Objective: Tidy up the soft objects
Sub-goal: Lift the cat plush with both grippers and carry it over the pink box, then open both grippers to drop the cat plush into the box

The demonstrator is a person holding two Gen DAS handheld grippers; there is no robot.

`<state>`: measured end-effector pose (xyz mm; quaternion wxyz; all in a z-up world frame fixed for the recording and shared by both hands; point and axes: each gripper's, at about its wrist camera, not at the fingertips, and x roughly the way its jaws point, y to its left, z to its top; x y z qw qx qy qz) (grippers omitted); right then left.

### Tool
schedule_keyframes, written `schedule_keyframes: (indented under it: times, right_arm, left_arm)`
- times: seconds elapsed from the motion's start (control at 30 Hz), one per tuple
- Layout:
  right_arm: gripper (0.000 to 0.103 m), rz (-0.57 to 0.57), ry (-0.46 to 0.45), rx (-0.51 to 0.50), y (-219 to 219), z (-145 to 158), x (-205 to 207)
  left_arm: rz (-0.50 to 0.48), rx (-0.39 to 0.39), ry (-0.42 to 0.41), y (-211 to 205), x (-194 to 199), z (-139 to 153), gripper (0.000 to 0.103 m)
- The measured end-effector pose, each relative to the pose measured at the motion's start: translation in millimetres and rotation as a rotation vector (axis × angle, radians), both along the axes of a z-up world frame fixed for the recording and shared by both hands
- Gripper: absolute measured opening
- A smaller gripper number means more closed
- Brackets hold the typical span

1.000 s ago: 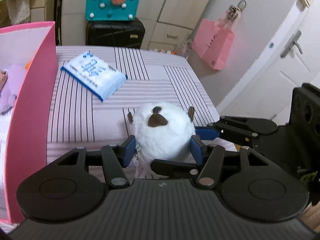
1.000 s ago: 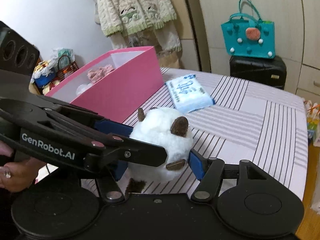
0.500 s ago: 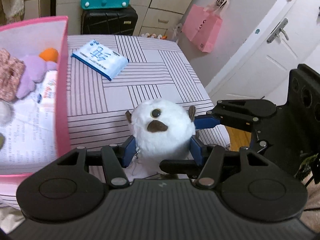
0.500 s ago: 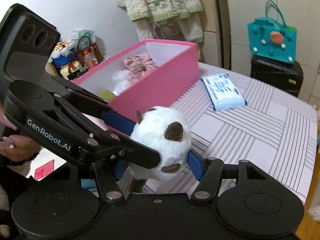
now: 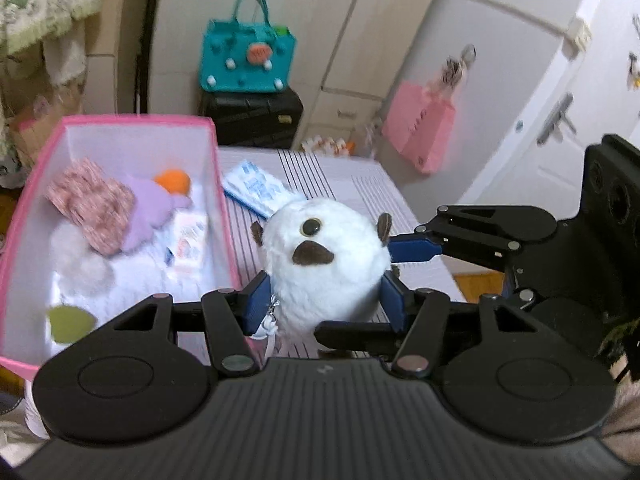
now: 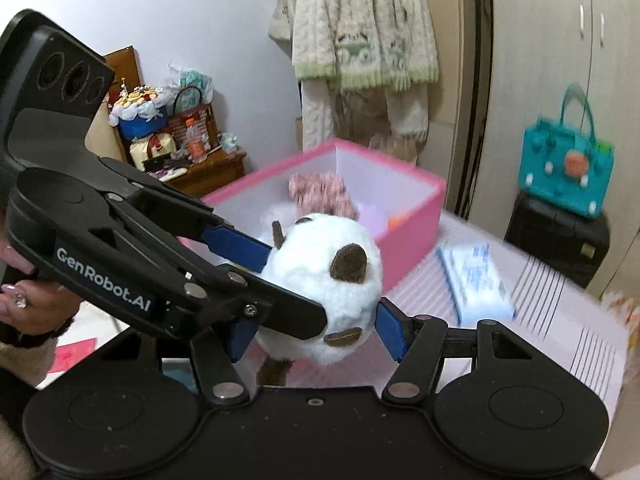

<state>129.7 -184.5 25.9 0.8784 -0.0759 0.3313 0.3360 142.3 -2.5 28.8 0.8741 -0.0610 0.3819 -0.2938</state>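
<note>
A round white fluffy toy (image 5: 326, 256) with small brown ears and a brown patch is up in the air, above the striped table (image 5: 352, 188). Both claws squeeze it at once. The left claw (image 5: 322, 300) has its blue pads (image 5: 254, 304) pressed into the toy's two sides, low down. The right claw (image 6: 316, 320) pinches it too, with a blue pad (image 6: 388, 332) pushed into the fur on each side, and its black arm crosses in from the right in the left camera's view. The toy hangs just beside the near corner of a pink box (image 5: 222, 184), not inside it. In the box lie a pink knitted thing (image 5: 90, 204), a purple soft thing (image 5: 150, 212), something orange (image 5: 172, 180), a small white packet (image 5: 186, 240) and a green blob (image 5: 70, 322). On the table past the toy lies a blue and white pack of tissues (image 5: 252, 186). Farther back a teal bag (image 5: 248, 60) sits on a black suitcase (image 5: 252, 118). A pink bag (image 5: 418, 132) hangs on the white door. A hand (image 6: 24, 308) holds the left claw's handle, and a cream sweater (image 6: 364, 32) hangs on the wall.
</note>
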Motion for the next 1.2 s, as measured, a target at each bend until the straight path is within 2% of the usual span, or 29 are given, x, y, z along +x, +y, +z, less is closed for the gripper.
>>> schedule_keyframes:
  times: [0.2, 0.33, 0.43, 0.67, 0.83, 0.93, 1.07, 1.2]
  right_arm:
    - [0.068, 0.02, -0.08, 0.017, 26, 29, 20]
    - [0.068, 0.046, -0.103, 0.041, 44, 30, 41]
    - [0.068, 0.064, -0.092, 0.043, 59, 19, 61]
    - [0.068, 0.095, 0.049, 0.014, 91, -20, 111]
    - [0.066, 0.144, 0.07, -0.069, 108, -45, 126]
    - [0.064, 0.188, 0.037, -0.135, 116, -56, 126]
    - [0.06, 0.246, -0.019, -0.196, 122, -58, 123]
    - [0.052, 0.269, -0.008, -0.227, 124, -62, 132]
  left_arm:
    - [0.057, -0.033, -0.069, 33, 14, 21, 0.058]
    - [0.108, -0.041, -0.074, 53, 31, 17, 0.058]
    - [0.156, -0.057, -0.039, 67, 50, 1, 0.058]
    - [0.215, -0.064, 0.114, 93, 94, -42, 0.058]
    - [0.212, -0.045, 0.204, 98, 116, -73, 0.06]
    - [0.21, -0.018, 0.215, 98, 117, -83, 0.057]
    - [0.194, 0.016, 0.177, 95, 116, -83, 0.056]
    - [0.194, 0.094, 0.131, 86, 116, -83, 0.052]
